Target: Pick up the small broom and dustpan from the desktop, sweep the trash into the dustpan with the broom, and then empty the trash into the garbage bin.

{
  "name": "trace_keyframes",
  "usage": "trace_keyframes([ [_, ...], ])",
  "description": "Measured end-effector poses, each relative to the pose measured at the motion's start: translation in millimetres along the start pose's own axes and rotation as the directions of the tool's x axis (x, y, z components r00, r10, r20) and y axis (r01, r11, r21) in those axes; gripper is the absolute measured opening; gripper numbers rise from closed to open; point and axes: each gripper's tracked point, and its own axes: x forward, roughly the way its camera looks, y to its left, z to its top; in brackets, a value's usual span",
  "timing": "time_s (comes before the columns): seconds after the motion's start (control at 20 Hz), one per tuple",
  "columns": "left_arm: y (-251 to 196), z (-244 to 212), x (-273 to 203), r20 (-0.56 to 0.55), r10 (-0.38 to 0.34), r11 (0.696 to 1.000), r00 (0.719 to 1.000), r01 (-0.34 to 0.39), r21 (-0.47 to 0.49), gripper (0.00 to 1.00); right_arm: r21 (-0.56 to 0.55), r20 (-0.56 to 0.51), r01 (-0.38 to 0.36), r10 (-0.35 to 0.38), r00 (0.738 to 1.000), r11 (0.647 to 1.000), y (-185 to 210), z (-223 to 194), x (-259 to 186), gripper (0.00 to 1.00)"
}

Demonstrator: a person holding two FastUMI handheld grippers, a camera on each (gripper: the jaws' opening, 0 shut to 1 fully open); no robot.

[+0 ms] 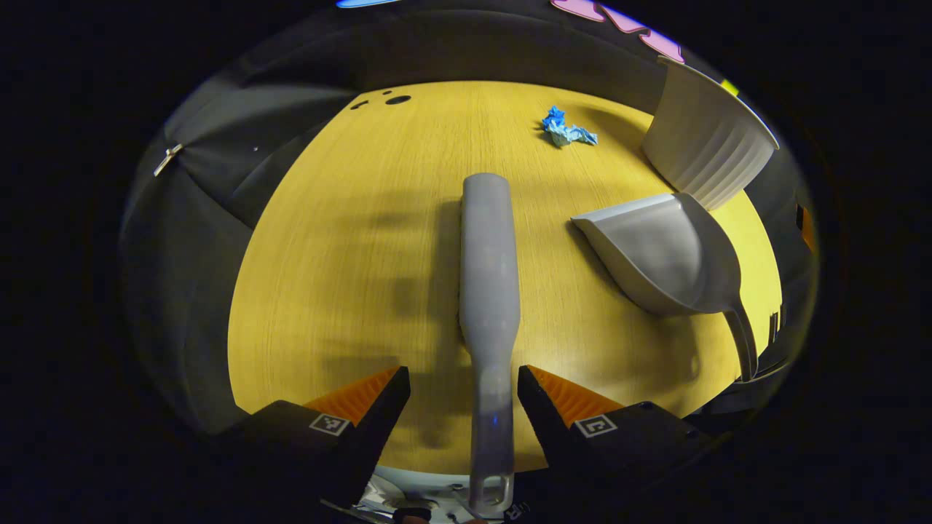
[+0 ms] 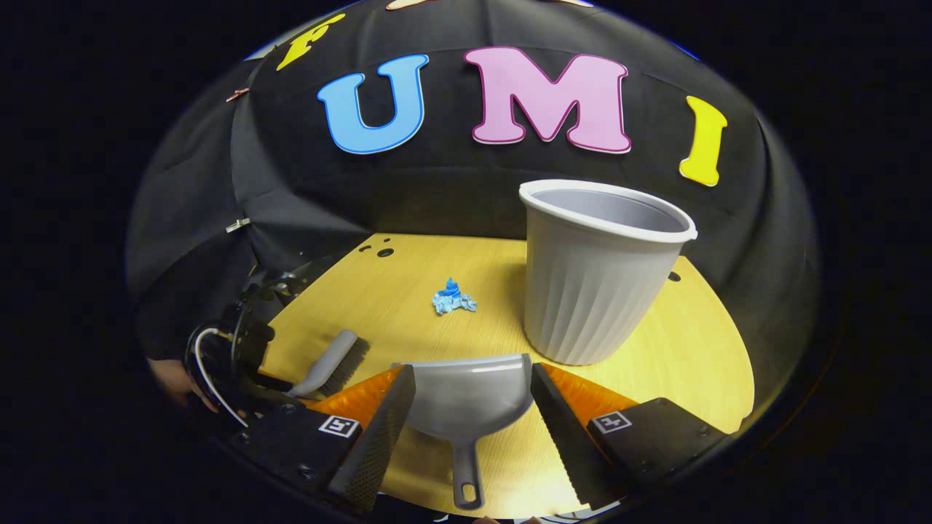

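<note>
Grey broom [image 1: 489, 269] lies between the wide-open left gripper [image 1: 464, 397]; right gripper [image 2: 472, 415], open, straddles the dustpan [image 2: 470, 397]. Pickup step: both must close; trash [image 2: 453, 298] waits at twelve o'clock.

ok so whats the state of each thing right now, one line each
small broom: lying on the desktop, handle between the open fingers, not gripped
dustpan: resting on the desktop, empty, ungripped
garbage bin: upright, open top
blue crumpled trash: loose on the desktop, unswept
left hand-held gripper: open
right hand-held gripper: open
</note>
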Motion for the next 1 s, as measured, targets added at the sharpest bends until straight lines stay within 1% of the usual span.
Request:
trace_keyframes([
  [0.15, -3.1, 2.0, 9.4, -0.042, -0.007, 1.000, 0.999, 0.007, 0.016, 0.95, -0.004, -0.026, -0.006, 0.006, 1.000, 1.000, 3.3, -8.5, -3.2, 0.99],
  [0.25, -8.3, 4.4, 15.2, -0.057, -0.025, 0.999, 0.998, 0.027, 0.035, 0.94, 0.016, -0.045, 0.007, -0.007, 0.999, 1.000, 0.1, -14.9, -4.9, 0.99],
  [0.3, -10.1, 5.1, 12.8, -0.071, -0.029, 0.998, 0.997, 0.032, 0.048, 0.87, 0.029, -0.057, 0.017, -0.016, 0.998, 0.999, -1.6, -19.2, -6.8, 0.99],
  [0.35, -11.5, 4.7, 17.0, -0.081, -0.034, 0.997, 0.996, 0.039, 0.062, 0.84, 0.043, -0.072, 0.028, -0.025, 0.997, 0.999, -3.4, -23.8, -7.9, 0.99],
  [0.4, -13.4, 5.6, 18.0, -0.085, -0.036, 0.996, 0.996, 0.042, 0.078, 0.72, 0.057, -0.084, 0.038, -0.033, 0.996, 0.998, -4.1, -28.4, -9.5, 0.99],
  [0.5, -15.7, 6.9, 19.6, -0.085, -0.038, 0.994, 0.996, 0.047, 0.102, 0.57, 0.076, -0.113, 0.055, -0.046, 0.993, 0.996, -5.8, -36.2, -12.5, 0.99],
  [0.55, -15.2, 5.0, 21.3, -0.084, -0.037, 0.995, 0.996, 0.044, 0.088, 0.47, 0.083, -0.127, 0.061, -0.050, 0.991, 0.995, -5.5, -39.5, -14.5, 0.99],
  [0.6, -16.0, 8.4, 17.9, -0.072, -0.037, 0.996, 0.997, 0.042, 0.073, 0.34, 0.090, -0.144, 0.065, -0.052, 0.988, 0.994, -4.8, -42.5, -16.0, 0.99],
  [0.65, -16.0, 7.0, 17.0, -0.059, -0.041, 0.997, 0.997, 0.045, 0.068, 0.32, 0.100, -0.162, 0.067, -0.050, 0.985, 0.993, -2.2, -48.1, -18.0, 0.99],
  [0.7, -15.7, 7.4, 16.7, -0.039, -0.048, 0.997, 0.998, 0.050, 0.066, 0.27, 0.113, -0.184, 0.061, -0.039, 0.982, 0.992, 2.4, -51.2, -16.8, 0.99],
  [0.75, -15.9, 8.4, 16.0, -0.015, -0.059, 0.996, 0.998, 0.060, 0.061, 0.28, 0.129, -0.221, 0.034, -0.005, 0.975, 0.991, 12.9, -57.9, -16.1, 0.99],
  [0.8, -16.5, 8.4, 16.3, 0.002, -0.078, 0.995, 0.997, 0.078, 0.055, 0.27, 0.142, -0.267, 0.012, 0.027, 0.963, 0.990, 23.1, -64.9, -16.7, 0.99],
  [0.85, -17.6, 6.5, 16.1, 0.014, -0.101, 0.994, 0.995, 0.100, 0.048, 0.27, 0.150, -0.289, 0.001, 0.043, 0.956, 0.989, 29.2, -68.2, -17.0, 0.99],
  [0.9, -17.6, 5.0, 15.0, 0.022, -0.121, 0.992, 0.992, 0.120, 0.043, 0.25, 0.152, -0.302, 0.003, 0.043, 0.952, 0.988, 29.7, -68.6, -13.3, 0.99],
  [1.0, -9.3, 1.2, 9.2, 0.044, -0.135, 0.991, 0.990, 0.134, 0.025, 0.25, 0.140, -0.322, 0.010, 0.036, 0.946, 0.990, 32.9, -71.8, -7.9, 0.99],
])
